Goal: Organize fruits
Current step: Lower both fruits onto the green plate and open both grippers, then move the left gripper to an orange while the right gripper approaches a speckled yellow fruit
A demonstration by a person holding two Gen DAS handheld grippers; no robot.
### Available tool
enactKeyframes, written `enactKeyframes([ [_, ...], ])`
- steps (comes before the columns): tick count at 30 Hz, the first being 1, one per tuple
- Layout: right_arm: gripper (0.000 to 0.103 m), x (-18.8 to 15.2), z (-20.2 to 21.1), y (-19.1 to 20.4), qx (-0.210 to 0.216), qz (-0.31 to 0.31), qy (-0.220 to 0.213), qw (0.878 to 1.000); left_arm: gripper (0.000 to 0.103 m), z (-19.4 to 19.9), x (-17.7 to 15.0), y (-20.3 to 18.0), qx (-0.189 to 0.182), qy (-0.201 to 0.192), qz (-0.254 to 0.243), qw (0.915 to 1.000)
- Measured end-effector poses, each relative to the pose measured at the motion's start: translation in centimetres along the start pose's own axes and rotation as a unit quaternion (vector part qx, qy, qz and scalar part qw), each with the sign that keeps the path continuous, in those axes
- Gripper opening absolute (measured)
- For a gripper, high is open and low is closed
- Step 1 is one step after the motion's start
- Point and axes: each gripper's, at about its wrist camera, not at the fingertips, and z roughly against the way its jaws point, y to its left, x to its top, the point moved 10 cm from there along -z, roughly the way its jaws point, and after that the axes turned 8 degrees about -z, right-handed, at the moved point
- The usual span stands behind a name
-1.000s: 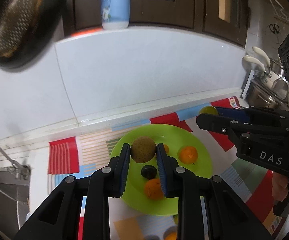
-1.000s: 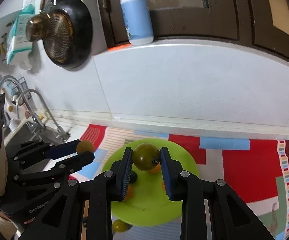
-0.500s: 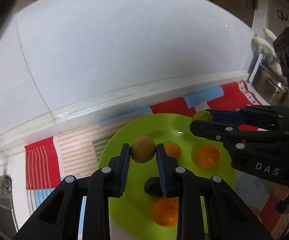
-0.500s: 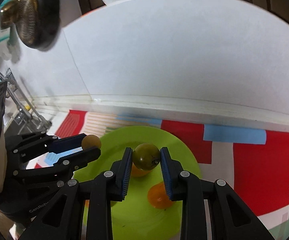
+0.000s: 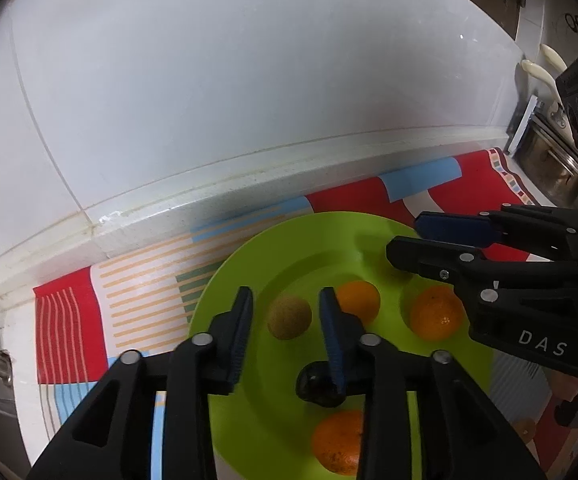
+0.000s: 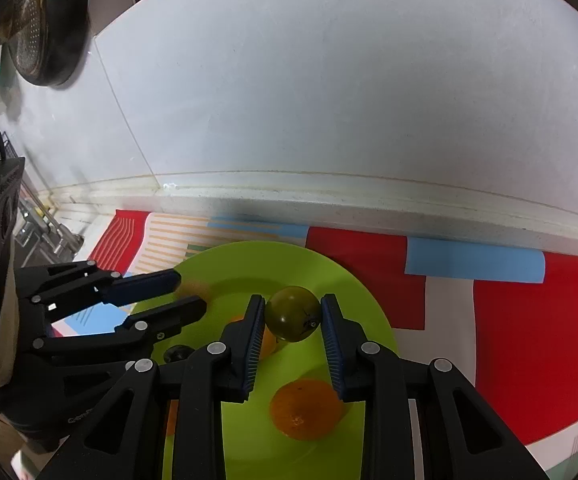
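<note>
A green plate (image 5: 249, 280) lies on a striped cloth. My left gripper (image 5: 285, 316) is open over it, and a round brown fruit (image 5: 289, 317) sits on the plate between the fingers, free of both pads. Several oranges (image 5: 433, 317) and a small dark fruit (image 5: 317, 384) lie on the plate too. My right gripper (image 6: 293, 320) is shut on a dark green fruit (image 6: 293, 314) just above the plate (image 6: 349, 280). An orange (image 6: 303, 408) lies below it. The right gripper also shows in the left wrist view (image 5: 421, 236).
The patterned red, blue and white cloth (image 6: 509, 320) covers the counter. A white tiled wall (image 5: 249, 100) with a ledge runs behind. A sink tap (image 6: 45, 224) is at the left, a dark pan (image 6: 49, 20) hangs on the wall, and pots (image 5: 549, 148) stand at the right.
Both grippers came down to the plate. My left gripper opened and let the brown fruit onto the plate. My right gripper still holds the green fruit.
</note>
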Motion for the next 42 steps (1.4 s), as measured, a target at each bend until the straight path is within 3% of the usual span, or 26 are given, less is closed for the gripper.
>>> enactKeyframes([
  [2,0.036,0.1,0.1,-0.2,-0.002,-0.002,-0.003,1.000,0.036,0.5,0.0,0.0,0.001,-0.004,0.002,1.0000],
  [10,0.037,0.0,3.2,0.1,-0.012,0.001,-0.034,0.999,0.051,4.5,0.0,-0.1,0.022,-0.031,0.014,0.9992],
  [16,0.051,-0.4,7.0,0.7,-0.010,-0.011,-0.062,0.998,0.058,7.8,-1.2,-1.4,0.020,-0.044,0.022,0.9986],
  [23,0.053,-2.5,10.5,0.9,-0.030,-0.012,-0.081,0.996,0.066,11.4,-2.6,-2.2,0.041,-0.061,0.025,0.9970],
  [25,0.057,-3.1,11.5,1.1,-0.035,-0.010,-0.087,0.996,0.070,12.3,-2.9,-2.4,0.051,-0.067,0.020,0.9963],
  [33,0.060,-5.2,14.8,1.8,-0.053,0.000,-0.109,0.993,0.073,15.2,-4.8,-3.5,0.058,-0.076,0.024,0.9951],
  [42,0.063,-8.1,16.5,2.3,-0.062,0.006,-0.106,0.992,0.077,16.6,-8.2,-4.5,0.066,-0.065,0.042,0.9948],
])
